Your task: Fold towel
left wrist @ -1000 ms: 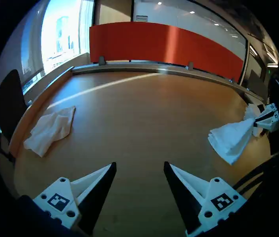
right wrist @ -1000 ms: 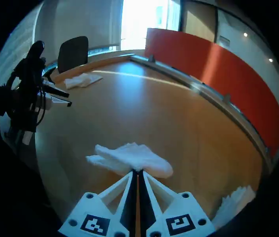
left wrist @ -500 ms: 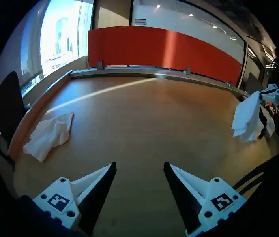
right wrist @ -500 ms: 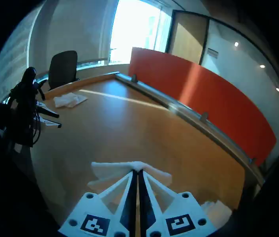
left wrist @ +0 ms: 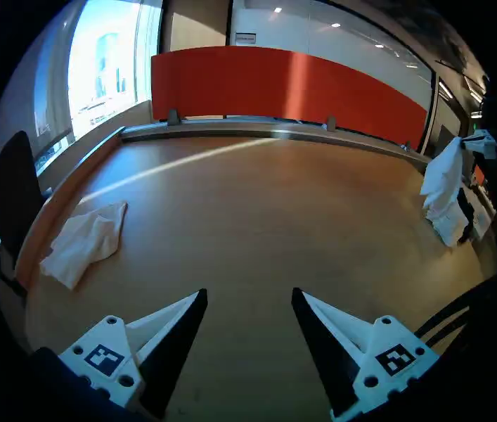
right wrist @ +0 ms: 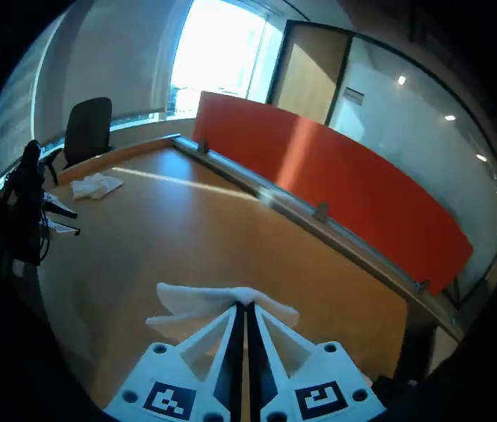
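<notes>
Left gripper view, table [left wrist: 262, 204]: a wide wooden top stretches ahead of me. It is the one thing here that bears anything, and what rests on it is cloth.
Orange screen [left wrist: 283, 81]: it stands along the table's far edge.
Chair [left wrist: 13, 190]: dark, off the table's left edge.
Towel [left wrist: 443, 190]: it hangs bunched from my right claw at the far right of the table, with its long axis running up and down. I cannot tell whether its lower end touches the wood. In the right gripper view the towel [right wrist: 192, 299] spreads sideways just past the fingertips.
Second towel [left wrist: 83, 240]: it lies crumpled near the left edge, close to the chair and well apart from the hanging one. In the right gripper view it is the small white heap [right wrist: 95, 186] far across the table.
Right claw [right wrist: 246, 307]: the fingers are pressed together with a pinch of towel between them.
Left claw [left wrist: 248, 292]: the fingers are spread wide with nothing between them, low over bare wood. In the right gripper view it sits far off to the left [right wrist: 44, 211].
What the move turns on: the towel lies well off to the right of my free left claw, and only the right claw is on it. I judge the left must cross to take a second corner, or the right must lay the cloth flat first.
</notes>
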The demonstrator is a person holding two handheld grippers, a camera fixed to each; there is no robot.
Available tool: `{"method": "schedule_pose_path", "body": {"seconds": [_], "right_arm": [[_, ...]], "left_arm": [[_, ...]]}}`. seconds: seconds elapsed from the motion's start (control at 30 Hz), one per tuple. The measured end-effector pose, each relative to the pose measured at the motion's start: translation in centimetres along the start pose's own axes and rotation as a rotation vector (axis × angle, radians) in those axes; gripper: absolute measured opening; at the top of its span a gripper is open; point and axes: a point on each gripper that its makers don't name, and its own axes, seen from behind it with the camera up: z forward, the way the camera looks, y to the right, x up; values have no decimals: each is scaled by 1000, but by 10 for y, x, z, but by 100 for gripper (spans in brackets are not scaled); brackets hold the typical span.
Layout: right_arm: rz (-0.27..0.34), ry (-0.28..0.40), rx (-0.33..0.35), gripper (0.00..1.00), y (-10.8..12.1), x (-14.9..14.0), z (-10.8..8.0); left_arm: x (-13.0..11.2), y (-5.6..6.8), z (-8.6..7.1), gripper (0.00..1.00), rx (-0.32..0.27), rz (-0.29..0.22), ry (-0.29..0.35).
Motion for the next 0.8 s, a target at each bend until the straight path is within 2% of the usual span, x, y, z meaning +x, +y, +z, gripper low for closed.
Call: {"method": "schedule_pose_path", "body": {"seconds": [0.57,0.8], "right_arm": [[37,-34,-124,5,108,-9,-17],[49,-55,-167,5,144,-17,-19]], "left_arm": [[-2,5,3,89,7,5,-15],[0,7,5,89,11,8,-18]]}}
